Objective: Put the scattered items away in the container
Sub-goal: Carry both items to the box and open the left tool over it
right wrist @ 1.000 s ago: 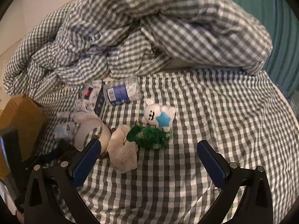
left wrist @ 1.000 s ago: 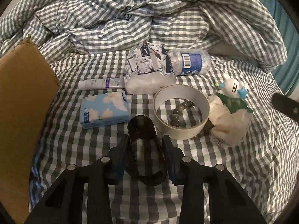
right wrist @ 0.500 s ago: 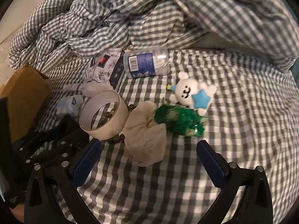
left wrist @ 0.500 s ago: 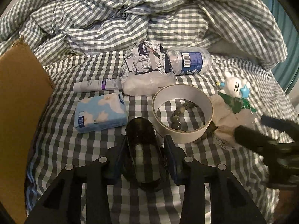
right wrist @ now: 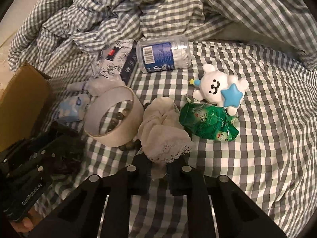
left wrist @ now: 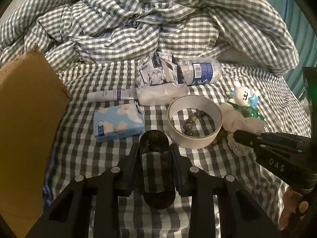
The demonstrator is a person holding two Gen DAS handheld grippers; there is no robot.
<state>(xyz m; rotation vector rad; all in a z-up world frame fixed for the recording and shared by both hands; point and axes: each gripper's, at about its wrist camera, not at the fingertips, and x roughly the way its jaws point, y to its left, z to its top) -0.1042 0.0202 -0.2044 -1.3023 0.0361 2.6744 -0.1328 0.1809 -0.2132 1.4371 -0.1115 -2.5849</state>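
Note:
My left gripper [left wrist: 154, 152] has a dark see-through oblong case [left wrist: 155, 170] between its fingers; the jaws are closing and the pads press its sides. It hovers low over the checked bedsheet, right of the open cardboard box [left wrist: 25, 119]. My right gripper [right wrist: 157, 164] is shut on the near lace edge of a crumpled cream cloth [right wrist: 162, 127], which lies beside the tape roll [right wrist: 116, 138]. The left wrist view shows the right gripper [left wrist: 237, 135] reaching in from the right onto the cloth [left wrist: 237, 119].
Scattered on the sheet: a blue tissue pack [left wrist: 116, 123], a white tube [left wrist: 111, 95], a patterned packet [left wrist: 156, 75], a plastic bottle [left wrist: 200, 71], beads [left wrist: 190, 125] inside the roll, a white bunny toy [right wrist: 216, 91], a green packet [right wrist: 208, 123]. A bunched duvet [left wrist: 158, 19] fills the back.
The right gripper came down and forward to the cream cloth, and its wide-open jaws closed on the cloth's edge. The left gripper stayed put with the dark case.

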